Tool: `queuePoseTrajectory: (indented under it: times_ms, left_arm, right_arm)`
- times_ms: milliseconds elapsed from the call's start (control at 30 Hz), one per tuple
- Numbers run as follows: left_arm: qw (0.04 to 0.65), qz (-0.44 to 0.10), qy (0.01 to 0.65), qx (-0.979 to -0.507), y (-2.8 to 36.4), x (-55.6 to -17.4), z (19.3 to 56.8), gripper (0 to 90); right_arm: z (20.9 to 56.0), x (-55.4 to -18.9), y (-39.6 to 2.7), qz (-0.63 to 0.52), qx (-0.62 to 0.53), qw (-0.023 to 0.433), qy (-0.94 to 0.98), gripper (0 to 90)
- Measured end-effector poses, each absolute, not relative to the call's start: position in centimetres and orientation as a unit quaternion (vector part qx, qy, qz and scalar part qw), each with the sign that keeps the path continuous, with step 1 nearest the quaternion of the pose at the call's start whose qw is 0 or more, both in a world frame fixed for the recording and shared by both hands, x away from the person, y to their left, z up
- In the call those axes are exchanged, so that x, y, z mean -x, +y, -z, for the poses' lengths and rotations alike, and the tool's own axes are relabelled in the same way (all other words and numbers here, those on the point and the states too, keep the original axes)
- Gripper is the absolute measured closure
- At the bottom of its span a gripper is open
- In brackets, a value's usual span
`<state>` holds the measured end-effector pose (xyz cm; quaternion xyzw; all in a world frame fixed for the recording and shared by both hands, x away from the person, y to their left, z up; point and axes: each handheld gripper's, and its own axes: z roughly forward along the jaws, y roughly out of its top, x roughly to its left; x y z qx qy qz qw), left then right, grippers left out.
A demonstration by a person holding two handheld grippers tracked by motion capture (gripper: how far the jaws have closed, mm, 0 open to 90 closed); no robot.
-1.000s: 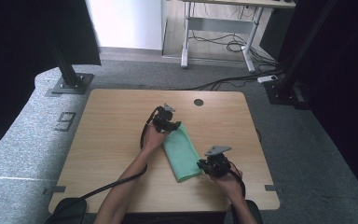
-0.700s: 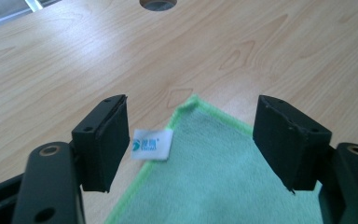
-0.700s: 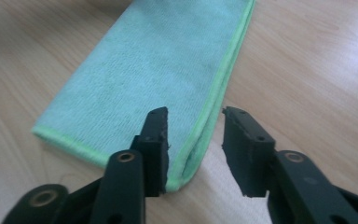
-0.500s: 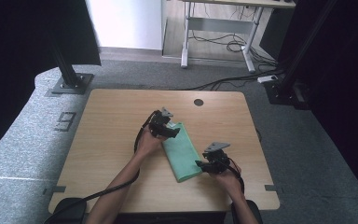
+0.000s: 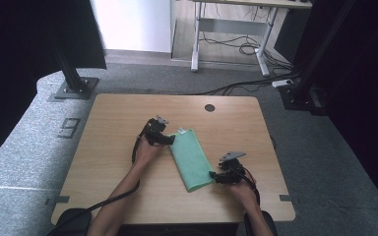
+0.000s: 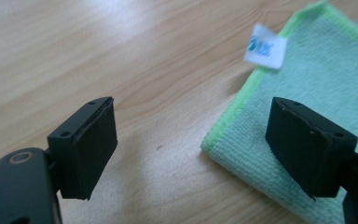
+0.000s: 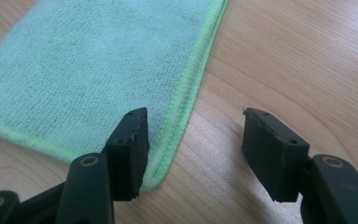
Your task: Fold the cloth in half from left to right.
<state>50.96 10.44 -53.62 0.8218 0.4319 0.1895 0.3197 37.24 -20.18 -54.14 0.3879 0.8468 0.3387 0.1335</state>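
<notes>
A folded green cloth (image 5: 192, 157) lies flat on the wooden table (image 5: 113, 123), a white label (image 5: 182, 131) at its far end. My left gripper (image 5: 170, 139) sits at the cloth's far left corner. Its jaws have just been opening and stand wide (image 6: 193, 144); the cloth's corner (image 6: 317, 79) lies between them, unpinched, with the label (image 6: 265, 45) beyond. My right gripper (image 5: 214, 175) is at the near right corner. Its jaws (image 7: 198, 151) have also just been opening and straddle the cloth's hemmed edge (image 7: 98, 70) without pressing it.
A round cable hole (image 5: 209, 107) sits near the table's far edge. Black stand bases rest on the floor at the far left (image 5: 74, 87) and far right (image 5: 300, 96). Another desk's legs and cables (image 5: 226, 44) stand behind. Cables trail from both grippers toward the near edge.
My left gripper has slid left and lower, off the cloth's far end to its corner. Both grippers have let go of the cloth, which now lies flat. The right hand sank slightly.
</notes>
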Motion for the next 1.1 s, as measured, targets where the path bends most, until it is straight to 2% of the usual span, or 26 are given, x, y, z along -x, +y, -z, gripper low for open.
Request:
queuePoseTrajectory:
  times_ms: [533, 1100]
  left_arm:
    - [0.336, -0.168, 0.392, -0.84, 10.2, -45.5, 53.9, 16.5]
    - [0.339, -0.151, 0.337, -0.865, 7.0, -38.2, 54.3, 15.5]
  right_arm:
    - [54.3, -37.2, -20.2, -0.345, -0.389, 0.136, 0.843, 37.9]
    - [54.4, -37.1, -20.3, -0.349, -0.389, 0.138, 0.841, 36.6]
